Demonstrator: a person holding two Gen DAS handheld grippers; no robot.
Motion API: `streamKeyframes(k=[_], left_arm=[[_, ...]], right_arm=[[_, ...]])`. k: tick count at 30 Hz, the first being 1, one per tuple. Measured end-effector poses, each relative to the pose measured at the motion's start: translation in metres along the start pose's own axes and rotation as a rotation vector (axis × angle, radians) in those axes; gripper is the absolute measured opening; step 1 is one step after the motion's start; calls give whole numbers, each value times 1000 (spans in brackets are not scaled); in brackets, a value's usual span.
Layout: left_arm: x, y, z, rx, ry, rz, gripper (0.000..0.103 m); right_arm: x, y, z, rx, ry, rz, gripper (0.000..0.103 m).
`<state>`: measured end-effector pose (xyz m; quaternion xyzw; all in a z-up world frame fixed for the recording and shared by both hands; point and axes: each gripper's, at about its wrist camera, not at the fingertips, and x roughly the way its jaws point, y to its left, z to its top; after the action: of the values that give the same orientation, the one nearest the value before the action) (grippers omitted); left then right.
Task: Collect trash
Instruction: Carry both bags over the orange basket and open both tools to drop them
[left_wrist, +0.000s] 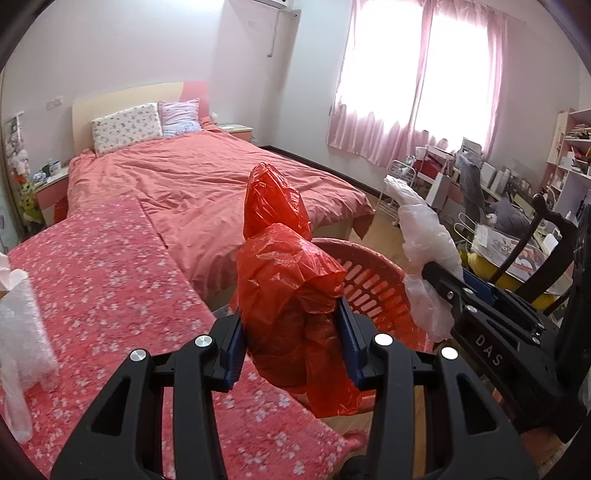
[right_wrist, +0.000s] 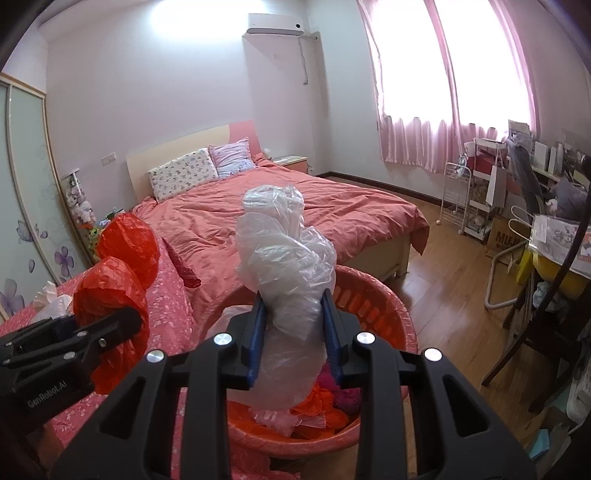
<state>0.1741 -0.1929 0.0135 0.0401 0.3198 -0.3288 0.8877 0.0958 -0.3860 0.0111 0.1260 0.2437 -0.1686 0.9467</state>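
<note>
My left gripper (left_wrist: 291, 314) is shut on a crumpled red plastic bag (left_wrist: 280, 266) and holds it at the near rim of a red plastic basket (left_wrist: 373, 280). My right gripper (right_wrist: 293, 315) is shut on a crumpled clear plastic bag (right_wrist: 288, 258) and holds it over the same basket (right_wrist: 373, 299). The basket holds red and pink trash (right_wrist: 328, 402). In the right wrist view the left gripper (right_wrist: 122, 325) with the red bag (right_wrist: 118, 266) is at the left. In the left wrist view the right gripper (left_wrist: 439, 284) with the clear bag (left_wrist: 424, 236) is at the right.
A pink floral bedspread (left_wrist: 110, 288) lies at the left, with bubble wrap and a clear bag (left_wrist: 18, 332) on it. A bed with a salmon quilt (right_wrist: 295, 206) stands behind. Wooden floor (right_wrist: 443, 280), a dark chair (right_wrist: 535, 325) and cluttered shelves (right_wrist: 480, 192) are at the right.
</note>
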Motion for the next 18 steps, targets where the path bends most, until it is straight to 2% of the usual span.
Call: streamKeyframes(k=[13, 15, 16, 18], left_arm=[[40, -8, -1, -35, 76, -55, 47], [43, -7, -2, -38, 88, -49, 52], [45, -6, -4, -39, 95, -46, 54], [48, -4, -7, -48, 107, -37, 64]], right_arm=[[37, -25, 2, 51, 38, -14, 34], [42, -28, 2, 63, 47, -13, 36], [44, -30, 2, 71, 51, -12, 40], [47, -31, 0, 79, 57, -8, 49]])
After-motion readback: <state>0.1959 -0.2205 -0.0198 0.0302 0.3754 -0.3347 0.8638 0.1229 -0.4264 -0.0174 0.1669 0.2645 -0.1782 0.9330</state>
